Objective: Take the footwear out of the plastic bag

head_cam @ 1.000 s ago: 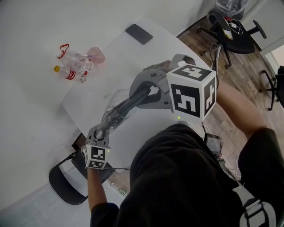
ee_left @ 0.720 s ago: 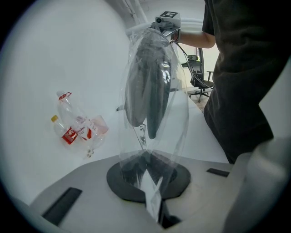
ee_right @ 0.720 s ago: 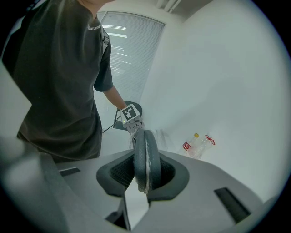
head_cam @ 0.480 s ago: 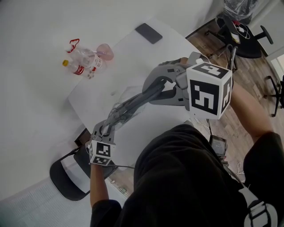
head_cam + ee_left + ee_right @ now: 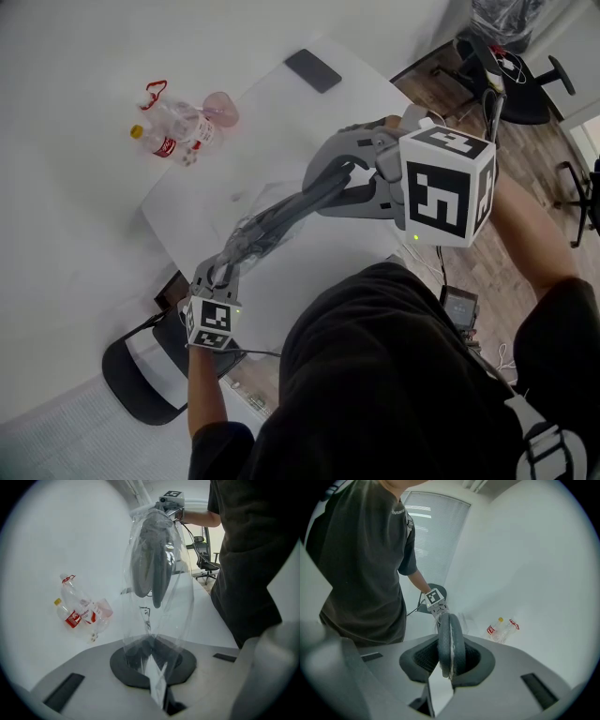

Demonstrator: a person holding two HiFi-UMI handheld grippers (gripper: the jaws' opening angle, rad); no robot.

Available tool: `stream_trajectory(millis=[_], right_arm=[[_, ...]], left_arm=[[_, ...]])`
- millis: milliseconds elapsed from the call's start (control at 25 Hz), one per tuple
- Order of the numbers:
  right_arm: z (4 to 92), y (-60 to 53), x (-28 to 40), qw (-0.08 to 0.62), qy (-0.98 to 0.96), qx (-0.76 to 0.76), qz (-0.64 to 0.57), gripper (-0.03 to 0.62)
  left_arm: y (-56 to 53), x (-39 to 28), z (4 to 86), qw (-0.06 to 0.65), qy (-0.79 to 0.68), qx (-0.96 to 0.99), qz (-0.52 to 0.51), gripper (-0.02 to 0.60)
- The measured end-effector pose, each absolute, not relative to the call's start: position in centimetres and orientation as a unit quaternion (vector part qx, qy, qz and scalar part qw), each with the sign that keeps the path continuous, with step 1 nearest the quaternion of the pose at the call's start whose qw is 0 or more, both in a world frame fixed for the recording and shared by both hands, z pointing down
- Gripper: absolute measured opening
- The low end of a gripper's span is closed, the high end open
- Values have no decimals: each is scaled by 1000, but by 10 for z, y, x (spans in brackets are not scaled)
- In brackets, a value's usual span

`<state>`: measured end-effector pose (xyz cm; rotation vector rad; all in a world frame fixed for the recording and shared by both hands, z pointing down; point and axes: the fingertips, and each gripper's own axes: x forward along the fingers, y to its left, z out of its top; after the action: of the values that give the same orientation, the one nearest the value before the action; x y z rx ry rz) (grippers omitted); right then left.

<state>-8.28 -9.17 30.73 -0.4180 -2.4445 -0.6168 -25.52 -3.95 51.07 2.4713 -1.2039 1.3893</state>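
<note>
Head view: left gripper (image 5: 220, 274) at 7 o'clock, right gripper (image 5: 358, 180) at 1 o'clock from it. The clear plastic bag (image 5: 253, 230) is stretched between them over the white table (image 5: 206, 187). The grey footwear (image 5: 323, 187) sits in the bag's end nearest the right gripper. Bottles (image 5: 169, 131) at 10 o'clock, phone (image 5: 314, 70) at 12.

Left gripper view: jaws fully together, pinching the bag's empty end. Footwear hangs inside the film toward 12 o'clock.

Right gripper view: jaws partly apart, clamped on the footwear pair, seen edge-on. Can't tell if film lies under the pads.
</note>
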Motion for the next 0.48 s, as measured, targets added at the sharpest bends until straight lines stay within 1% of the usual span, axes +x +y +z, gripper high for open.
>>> stream_trajectory(millis=[480], right_arm=[[298,-95,-75,290,-915,-159,-232,80]], left_arm=[[-39,-254,509,33,-393,801,451,23]])
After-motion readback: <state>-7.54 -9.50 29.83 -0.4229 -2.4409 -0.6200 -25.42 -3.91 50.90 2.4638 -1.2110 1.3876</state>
